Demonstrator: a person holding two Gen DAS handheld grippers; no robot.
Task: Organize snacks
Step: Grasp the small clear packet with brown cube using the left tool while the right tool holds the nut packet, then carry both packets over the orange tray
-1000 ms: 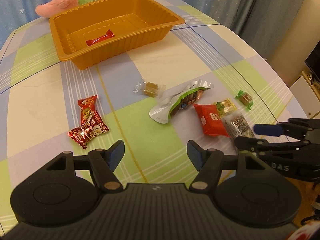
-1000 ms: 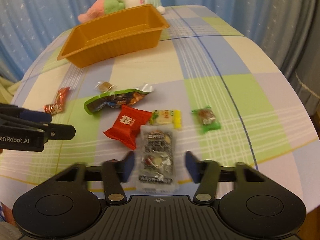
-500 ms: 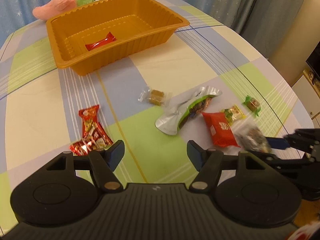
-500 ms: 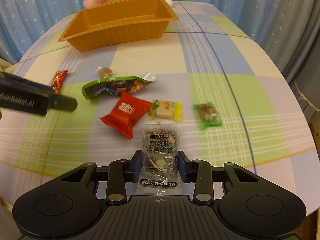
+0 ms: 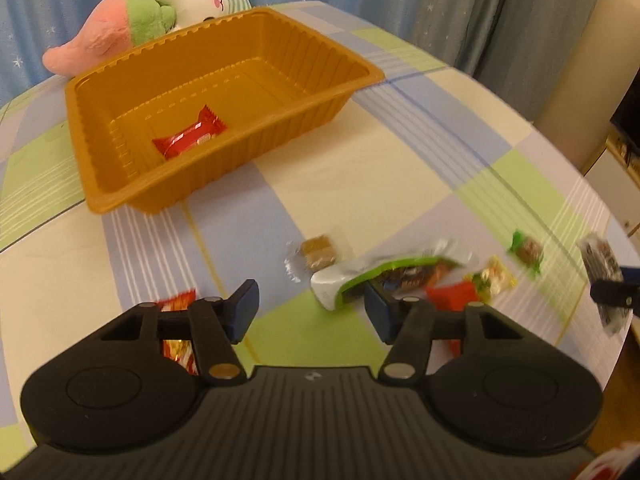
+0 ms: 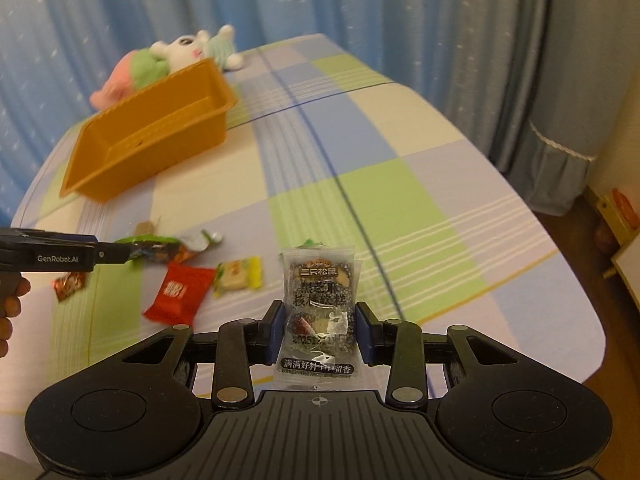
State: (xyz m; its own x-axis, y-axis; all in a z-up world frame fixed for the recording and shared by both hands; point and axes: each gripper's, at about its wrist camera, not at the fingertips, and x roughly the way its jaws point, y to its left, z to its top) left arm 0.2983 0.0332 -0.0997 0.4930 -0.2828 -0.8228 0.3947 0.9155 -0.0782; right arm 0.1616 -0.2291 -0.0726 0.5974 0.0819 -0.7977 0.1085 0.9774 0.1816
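Inside orange tray [image 5: 120,184], only one red candy [image 5: 188,139]

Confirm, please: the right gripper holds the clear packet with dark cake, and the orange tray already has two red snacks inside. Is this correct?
Not quite. The orange tray has only one red snack inside, as the left wrist view shows. The rest stands: the right gripper holds the clear packet with dark cake, seen in the right wrist view.

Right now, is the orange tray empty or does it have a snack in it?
Not empty. One red wrapped snack lies flat on the floor of the orange tray; the rest of it is bare.
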